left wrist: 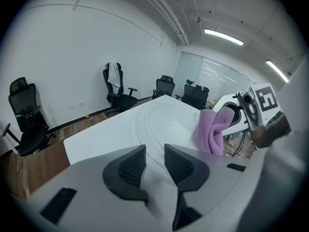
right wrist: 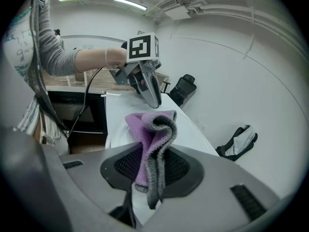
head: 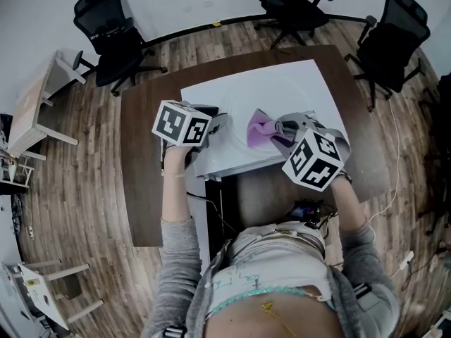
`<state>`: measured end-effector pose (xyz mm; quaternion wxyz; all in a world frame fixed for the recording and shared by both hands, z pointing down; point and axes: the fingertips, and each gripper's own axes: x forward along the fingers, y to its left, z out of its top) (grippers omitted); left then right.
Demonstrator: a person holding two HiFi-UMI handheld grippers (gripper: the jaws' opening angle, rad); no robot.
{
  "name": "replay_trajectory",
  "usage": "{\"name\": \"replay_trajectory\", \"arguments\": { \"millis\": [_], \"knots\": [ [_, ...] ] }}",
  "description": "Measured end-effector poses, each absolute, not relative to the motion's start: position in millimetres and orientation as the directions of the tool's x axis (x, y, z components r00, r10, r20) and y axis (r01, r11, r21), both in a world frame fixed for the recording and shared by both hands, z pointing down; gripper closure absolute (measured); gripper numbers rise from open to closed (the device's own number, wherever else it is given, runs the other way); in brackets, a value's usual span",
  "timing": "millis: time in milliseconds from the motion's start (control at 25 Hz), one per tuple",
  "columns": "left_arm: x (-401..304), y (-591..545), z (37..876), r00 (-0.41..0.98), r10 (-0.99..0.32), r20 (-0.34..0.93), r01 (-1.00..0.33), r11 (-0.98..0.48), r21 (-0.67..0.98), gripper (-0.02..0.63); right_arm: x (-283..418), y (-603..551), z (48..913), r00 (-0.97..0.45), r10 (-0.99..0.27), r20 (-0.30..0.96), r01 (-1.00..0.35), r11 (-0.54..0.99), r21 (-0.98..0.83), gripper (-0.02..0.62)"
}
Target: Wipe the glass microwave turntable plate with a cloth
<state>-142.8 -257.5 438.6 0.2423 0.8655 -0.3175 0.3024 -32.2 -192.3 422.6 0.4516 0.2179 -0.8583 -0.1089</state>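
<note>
White table (head: 199, 94) bears the flat plate (left wrist: 164, 120); right gripper (right wrist: 154, 154) clenches the cloth (right wrist: 149, 127) jutting lengthwise forward, left gripper (left wrist: 153, 152) parted

The head view looks steeply down from above the person onto the tabletop (head: 144, 189), taking in both grippers, the floor and the chairs (head: 113, 37) around it. The left gripper view rides low, just behind the left gripper (left wrist: 154, 151), and faces roughly level across the plate (left wrist: 166, 117) toward the right gripper (left wrist: 229, 122), which is near. The right gripper view sits just behind its own jaws, with the cloth (right wrist: 153, 139) close in the foreground, and faces back across the tabletop at the left gripper. The two gripper views face roughly toward each other. All three views share the plate, the cloth and both grippers.
</note>
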Motion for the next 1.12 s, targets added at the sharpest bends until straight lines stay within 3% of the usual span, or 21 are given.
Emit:
{"name": "replay_trajectory", "arguments": {
  "millis": [400,720,920,1120],
  "knots": [
    [-144.3,-253.7,432.8,0.626,-0.453,0.635,-0.688,-0.705,0.175,0.483,-61.6,-189.9,412.7,-0.543,-0.456,0.705,-0.215,0.887,0.408,0.483],
    [-167.5,-238.8,437.7,0.527,-0.461,0.714,-0.724,-0.684,0.092,0.484,-79.8,-181.9,419.5,-0.507,-0.398,0.765,-0.063,0.902,0.427,0.483],
    [-175.9,-238.1,442.3,0.571,-0.449,0.687,-0.724,-0.670,0.164,0.502,-97.5,-190.6,421.5,-0.488,-0.403,0.774,-0.029,0.894,0.448,0.483],
    [-178.9,-241.0,440.1,0.533,-0.488,0.691,-0.745,-0.658,0.110,0.550,-103.1,-201.9,421.5,-0.483,-0.411,0.773,-0.024,0.889,0.458,0.483]
  ]
}}
